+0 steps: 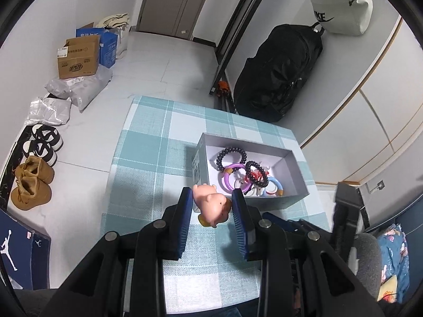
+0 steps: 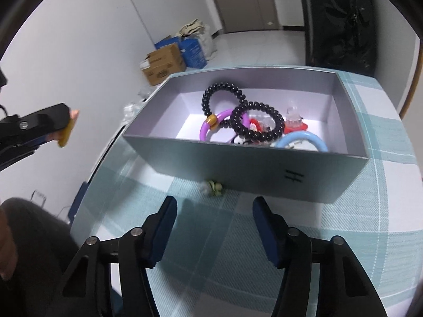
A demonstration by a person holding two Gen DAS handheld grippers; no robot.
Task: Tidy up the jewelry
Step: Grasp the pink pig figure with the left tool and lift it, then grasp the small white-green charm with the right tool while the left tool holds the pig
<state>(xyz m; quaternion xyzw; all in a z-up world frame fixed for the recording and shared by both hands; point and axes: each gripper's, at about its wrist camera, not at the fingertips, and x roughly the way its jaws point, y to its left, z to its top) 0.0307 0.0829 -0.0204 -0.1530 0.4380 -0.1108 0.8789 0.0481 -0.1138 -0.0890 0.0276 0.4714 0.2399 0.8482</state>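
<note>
Left claw (image 1: 212,206) is clamped on a pink pig-shaped charm (image 1: 211,206), held above the checked desk (image 1: 148,142) at lower centre of the left wrist view, just short of the grey box (image 1: 201,155). Right claw (image 2: 214,227) stands partly open and empty; a small pale trinket (image 2: 212,187) lies ahead at the box wall. Advice: charm to be carried clear over the rim, lowered among the black bead bracelets (image 2: 224,97), then released.

Both grippers are black plastic linkages with round silver pivot pins and flat dark-blue ribbed pads. The left gripper (image 1: 212,198) carries four visible pins; the right gripper (image 2: 214,212) shows four as well. A dark grey sleeve (image 2: 34,235) covers the person's left arm.
</note>
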